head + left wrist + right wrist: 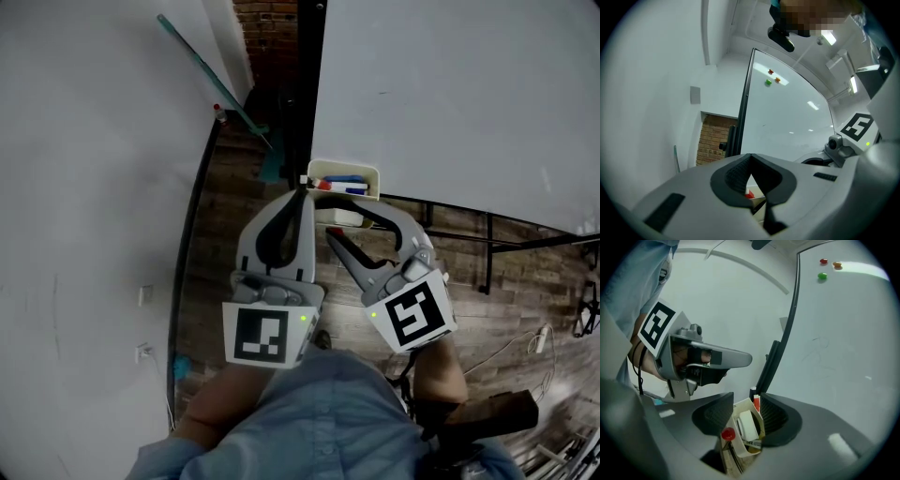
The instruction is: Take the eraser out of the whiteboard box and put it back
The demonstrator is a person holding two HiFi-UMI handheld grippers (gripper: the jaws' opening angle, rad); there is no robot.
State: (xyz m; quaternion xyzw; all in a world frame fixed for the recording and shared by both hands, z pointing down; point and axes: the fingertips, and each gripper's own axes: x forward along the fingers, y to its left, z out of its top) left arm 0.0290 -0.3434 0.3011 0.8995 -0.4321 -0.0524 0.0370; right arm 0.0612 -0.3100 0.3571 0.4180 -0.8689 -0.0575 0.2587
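Note:
A cream box (pixel 344 178) hangs at the whiteboard's (pixel 450 94) lower left corner, with blue and red markers in it. In the right gripper view the box (pixel 740 446) shows between the jaws. A white eraser (pixel 749 425) lies inside it, beside a red marker (pixel 756 402) and a red cap (pixel 728 433). My right gripper (pixel 747 398) is open. Its pads stand either side of the box and touch nothing. In the head view the right gripper (pixel 345 222) sits just below the box. My left gripper (pixel 302 193) is shut and empty, its tips near the box's left end, and the tips (pixel 750 157) meet.
A white wall (pixel 84 187) stands at the left with a green-handled pole (pixel 211 80) leaning on it. Brick (pixel 272 28) shows behind the board's black edge post (pixel 305 84). Stand legs (pixel 487 253) and a power strip (pixel 541 336) are on the wooden floor. Magnets (pixel 822 275) stick high on the board.

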